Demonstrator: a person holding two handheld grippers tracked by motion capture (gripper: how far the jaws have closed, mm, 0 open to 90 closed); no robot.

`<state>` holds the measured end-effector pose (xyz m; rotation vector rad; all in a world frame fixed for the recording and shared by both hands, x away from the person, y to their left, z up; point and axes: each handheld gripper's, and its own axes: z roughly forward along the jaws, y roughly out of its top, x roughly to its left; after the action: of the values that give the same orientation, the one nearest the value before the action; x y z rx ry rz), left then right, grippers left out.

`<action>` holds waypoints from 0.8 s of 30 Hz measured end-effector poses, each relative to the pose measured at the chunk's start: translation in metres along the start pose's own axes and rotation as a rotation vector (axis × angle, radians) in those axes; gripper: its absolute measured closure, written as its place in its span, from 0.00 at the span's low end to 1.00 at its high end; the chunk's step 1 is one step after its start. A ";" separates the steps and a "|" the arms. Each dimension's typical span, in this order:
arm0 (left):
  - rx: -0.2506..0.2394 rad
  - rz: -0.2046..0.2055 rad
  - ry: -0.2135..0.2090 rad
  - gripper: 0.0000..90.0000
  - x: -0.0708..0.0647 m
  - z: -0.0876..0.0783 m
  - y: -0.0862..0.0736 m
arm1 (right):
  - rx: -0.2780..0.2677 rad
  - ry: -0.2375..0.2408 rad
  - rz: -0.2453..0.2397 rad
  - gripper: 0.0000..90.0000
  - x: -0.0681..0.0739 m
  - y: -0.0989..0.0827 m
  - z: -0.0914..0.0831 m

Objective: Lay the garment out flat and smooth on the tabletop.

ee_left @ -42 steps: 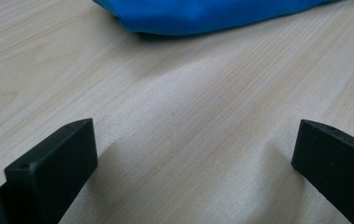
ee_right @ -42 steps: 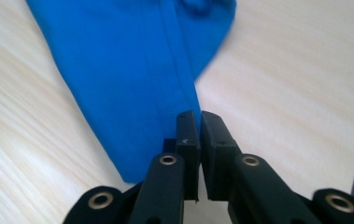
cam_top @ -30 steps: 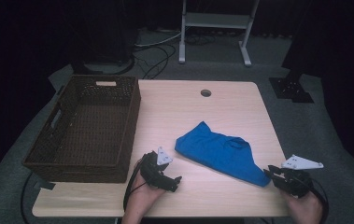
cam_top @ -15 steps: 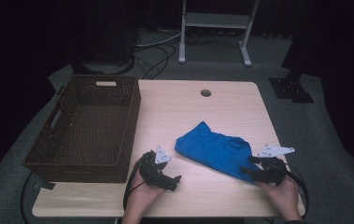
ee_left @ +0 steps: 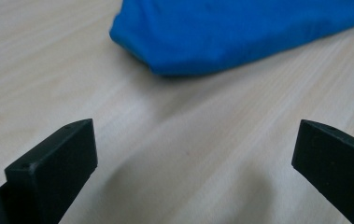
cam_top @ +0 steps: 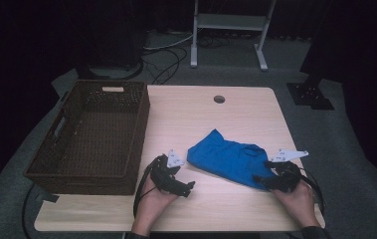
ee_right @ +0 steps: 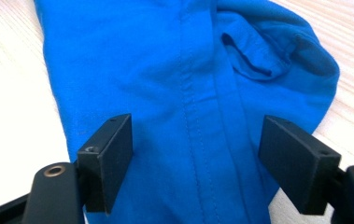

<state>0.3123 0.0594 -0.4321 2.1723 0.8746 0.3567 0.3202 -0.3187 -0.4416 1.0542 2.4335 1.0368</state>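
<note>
While the right gripper (ee_right: 195, 161) hovered over the blue garment (ee_right: 188, 93), its jaws, just opening, straddled the cloth unpinched; the left gripper (ee_left: 193, 158) stood spread, garment at twelve o'clock.

Bright blue cloth (cam_top: 228, 159) (stitched seam), dark brown basket (cam_top: 94, 132), pale, seemingly wood-grain table (cam_top: 235, 117).

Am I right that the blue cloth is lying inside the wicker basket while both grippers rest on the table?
Not quite: the blue cloth lies on the table, right of the wicker basket, as the high view shows. The rest stands.
</note>
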 end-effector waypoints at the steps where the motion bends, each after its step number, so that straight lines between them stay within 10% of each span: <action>1: -0.004 0.003 0.000 0.00 0.001 0.000 0.004 | -0.003 0.000 0.002 0.29 0.000 0.000 0.000; 24: -0.056 0.091 -0.038 0.00 0.044 0.046 0.110 | -0.012 0.006 -0.005 0.28 0.000 -0.001 0.000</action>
<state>0.4192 0.0110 -0.3830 2.1650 0.7377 0.3797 0.3198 -0.3196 -0.4427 1.0420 2.4303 1.0534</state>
